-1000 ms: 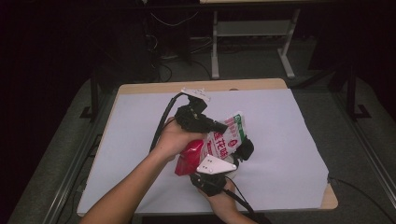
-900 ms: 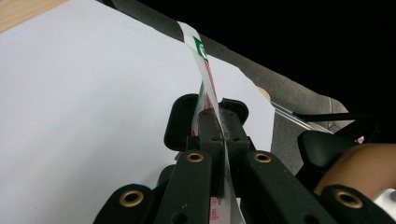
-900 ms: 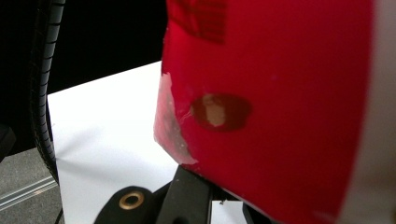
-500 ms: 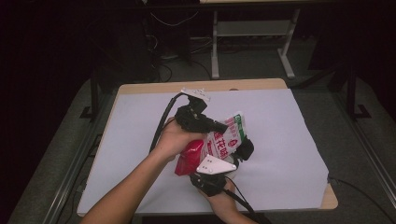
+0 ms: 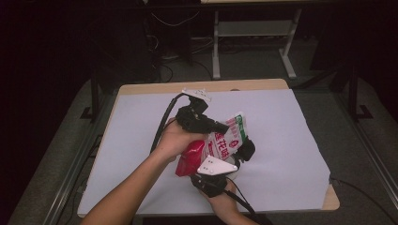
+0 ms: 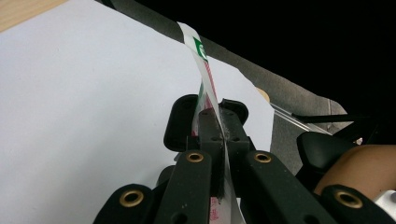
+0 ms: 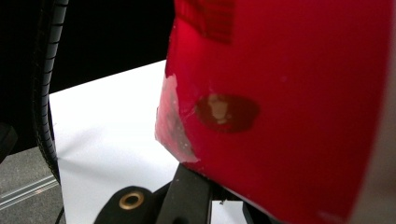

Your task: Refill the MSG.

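A: What is the left claw (image 6: 212,126) doing now?

B: It is gripping the thin upper edge of the snack bag (image 5: 220,143). In the left gripper view the two jaws are pressing together on the flat film, and the bag's white and green corner is standing up beyond them.

A: And the right claw (image 5: 234,157)?

B: It is coming from below the bag, on the person's side. In the right gripper view the red side of the bag is sitting very close in front of the camera, but the jaw tips are hiding behind it, so I cannot tell if they are closing on it or are apart.

A: Is something changing compared with a second ago?

B: Almost nothing. In the high view the bag, both claws and the forearms are staying in the same places as in the two earlier pictures. The bag is remaining lifted a little over the white sheet (image 5: 291,140) of the surface (image 5: 150,87), near its middle.

A: What is this meaning for the work?

B: I am judging that the person is pausing in a two-claw hold, maybe preparing to pull the top seam open. The left grip is looking firm, so the next pull is depending on the right side.

A: Any risk?

B: The film is thin; it may be slipping out of the left jaws if the pull is too sudden.
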Action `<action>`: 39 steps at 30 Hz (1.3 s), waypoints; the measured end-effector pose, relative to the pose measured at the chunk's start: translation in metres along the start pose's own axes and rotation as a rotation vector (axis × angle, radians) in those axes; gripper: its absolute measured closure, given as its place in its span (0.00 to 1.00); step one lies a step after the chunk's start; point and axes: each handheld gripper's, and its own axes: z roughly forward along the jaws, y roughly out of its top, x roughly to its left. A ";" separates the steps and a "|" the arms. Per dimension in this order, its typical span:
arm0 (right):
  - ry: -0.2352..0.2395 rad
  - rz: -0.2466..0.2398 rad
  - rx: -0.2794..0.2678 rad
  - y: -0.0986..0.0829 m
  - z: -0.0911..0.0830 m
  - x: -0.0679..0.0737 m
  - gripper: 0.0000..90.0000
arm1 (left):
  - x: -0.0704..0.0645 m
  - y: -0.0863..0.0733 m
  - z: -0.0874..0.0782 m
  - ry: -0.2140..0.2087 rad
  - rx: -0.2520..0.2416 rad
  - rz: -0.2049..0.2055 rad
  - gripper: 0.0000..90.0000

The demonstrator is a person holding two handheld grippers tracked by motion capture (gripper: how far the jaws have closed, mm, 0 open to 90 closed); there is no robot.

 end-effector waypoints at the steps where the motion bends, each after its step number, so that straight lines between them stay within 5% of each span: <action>1: 0.000 0.000 0.000 0.000 0.000 0.000 1.00 | 0.000 0.000 0.000 0.001 0.000 0.001 1.00; 39: 0.002 0.000 -0.002 0.001 0.000 0.000 1.00 | 0.001 0.001 0.001 0.003 0.001 -0.008 1.00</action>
